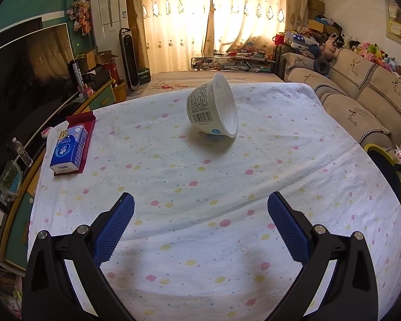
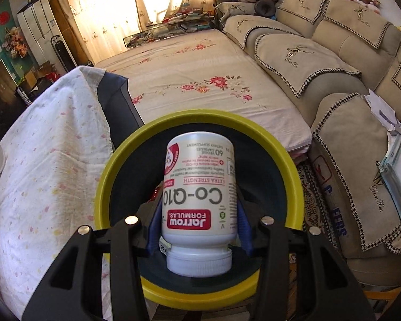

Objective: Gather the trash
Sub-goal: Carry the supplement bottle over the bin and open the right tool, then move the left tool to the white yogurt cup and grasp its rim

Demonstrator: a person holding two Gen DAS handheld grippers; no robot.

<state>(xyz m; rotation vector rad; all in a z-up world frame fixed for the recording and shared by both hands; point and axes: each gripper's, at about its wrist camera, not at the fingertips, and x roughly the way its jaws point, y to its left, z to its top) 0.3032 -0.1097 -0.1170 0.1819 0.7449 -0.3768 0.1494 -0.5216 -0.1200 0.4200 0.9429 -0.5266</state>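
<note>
White Co-Q10 bottle (image 2: 199, 200), cap toward camera, clamped in right gripper (image 2: 197, 230) jaws above yellow-rimmed bin (image 2: 294, 176), probably centred; left gripper (image 1: 200, 230) wide open, empty, tipped cup (image 1: 214, 107) ahead.

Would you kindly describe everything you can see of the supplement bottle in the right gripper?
The bottle is white plastic, with a white ribbed cap and a red, white and grey label reading Jarrow Formulas Co-Q10, Extra Strength. It is held with the cap toward the camera, so the print reads upside down. The right gripper clamps its lower body between blue pads. It hangs over the dark opening of the yellow-rimmed bin.
</note>
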